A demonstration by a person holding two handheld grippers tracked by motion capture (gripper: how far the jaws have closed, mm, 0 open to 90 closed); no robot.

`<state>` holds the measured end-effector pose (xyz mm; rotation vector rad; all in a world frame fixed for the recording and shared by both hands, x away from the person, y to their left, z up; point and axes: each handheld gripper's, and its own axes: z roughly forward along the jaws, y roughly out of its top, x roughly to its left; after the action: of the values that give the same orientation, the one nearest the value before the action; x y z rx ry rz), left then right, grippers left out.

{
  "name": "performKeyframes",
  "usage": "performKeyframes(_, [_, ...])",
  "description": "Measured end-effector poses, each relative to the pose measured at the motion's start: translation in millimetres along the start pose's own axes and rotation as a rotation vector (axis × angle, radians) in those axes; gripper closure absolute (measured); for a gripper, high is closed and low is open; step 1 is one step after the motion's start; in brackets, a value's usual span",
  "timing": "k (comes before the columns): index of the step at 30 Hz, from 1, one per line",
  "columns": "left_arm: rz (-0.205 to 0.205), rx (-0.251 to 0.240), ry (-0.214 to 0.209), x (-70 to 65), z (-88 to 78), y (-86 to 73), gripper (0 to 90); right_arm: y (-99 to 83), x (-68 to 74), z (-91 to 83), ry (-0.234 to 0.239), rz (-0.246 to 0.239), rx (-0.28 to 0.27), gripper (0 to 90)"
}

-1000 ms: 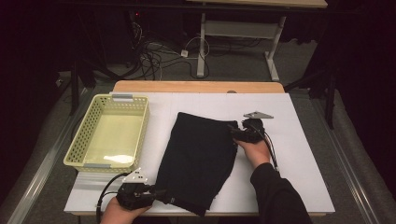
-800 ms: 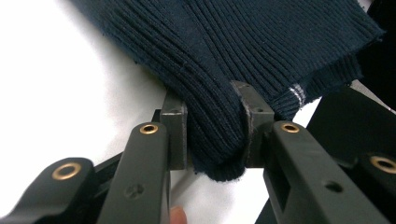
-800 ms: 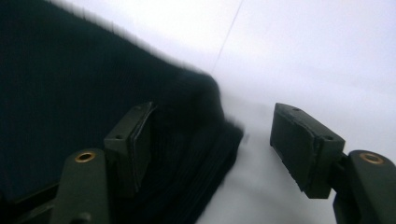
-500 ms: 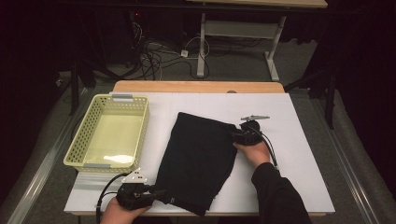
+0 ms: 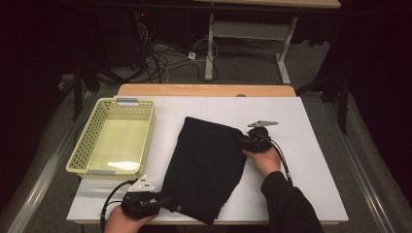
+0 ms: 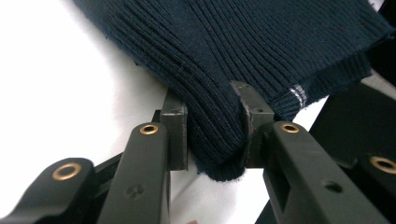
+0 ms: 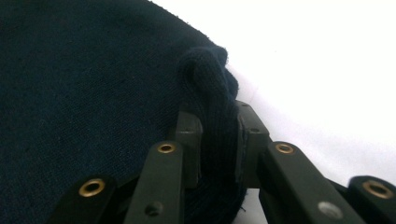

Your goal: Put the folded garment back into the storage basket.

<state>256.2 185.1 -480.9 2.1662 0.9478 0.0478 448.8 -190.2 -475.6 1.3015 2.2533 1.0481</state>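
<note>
A dark navy knitted garment (image 5: 206,167) lies folded flat on the white table (image 5: 311,189). My left gripper (image 5: 163,200) at the table's near left edge is shut on the garment's ribbed hem (image 6: 219,135), which bunches between its pads (image 6: 177,135). My right gripper (image 5: 244,143) sits at the garment's right edge; its jaws have just been closing and now pinch a raised fold of the knit (image 7: 212,107) between the pads (image 7: 189,144). A hand and dark sleeve (image 5: 286,204) hold the right gripper.
A pale yellow plastic basket (image 5: 145,133) stands on the table's left side with nothing in it. A wooden strip (image 5: 206,90) runs along the table's far edge. Cables and a table frame lie on the floor beyond.
The right gripper's jaws have closed on the garment's right edge, raising a small fold. The left gripper and the garment's body have stayed in place.
</note>
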Motion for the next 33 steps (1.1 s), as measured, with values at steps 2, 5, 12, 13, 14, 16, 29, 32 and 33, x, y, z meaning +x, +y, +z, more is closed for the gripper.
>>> performKeyframes(2, [0.011,0.03,0.015,-0.6,-1.6,4.9,67.4,0.9,0.8,-2.2,-0.014,-0.032,-0.008,77.4])
performKeyframes(5, [0.025,0.081,0.027,-0.4,-5.2,13.7,67.7,3.9,2.5,-6.5,-0.028,-0.057,-0.032,78.7])
performKeyframes(12, [0.069,0.2,0.091,-1.1,-16.7,42.0,68.2,16.5,5.8,-13.5,-0.045,-0.074,-0.104,79.2])
performKeyframes(13, [0.07,0.213,0.104,-0.5,-19.1,45.3,68.3,19.2,6.9,-13.9,-0.045,-0.078,-0.112,79.2])
performKeyframes(14, [0.07,0.224,0.118,0.7,-21.9,48.5,68.4,22.3,8.1,-13.9,-0.042,-0.078,-0.118,79.2])
performKeyframes(16, [0.061,0.254,0.148,3.9,-26.7,54.3,68.5,29.1,12.3,-13.0,-0.034,-0.09,-0.135,79.2])
performKeyframes(29, [0.01,0.503,0.181,17.6,-12.3,63.7,68.6,27.5,25.6,20.4,-0.029,-0.09,-0.119,78.6])
performKeyframes(32, [0.008,0.537,0.178,19.6,-6.6,64.9,68.6,20.4,22.7,23.8,-0.022,-0.085,-0.115,78.5])
performKeyframes(33, [0.008,0.546,0.177,20.2,-5.3,65.4,68.7,18.6,21.6,24.7,-0.02,-0.085,-0.113,78.5])
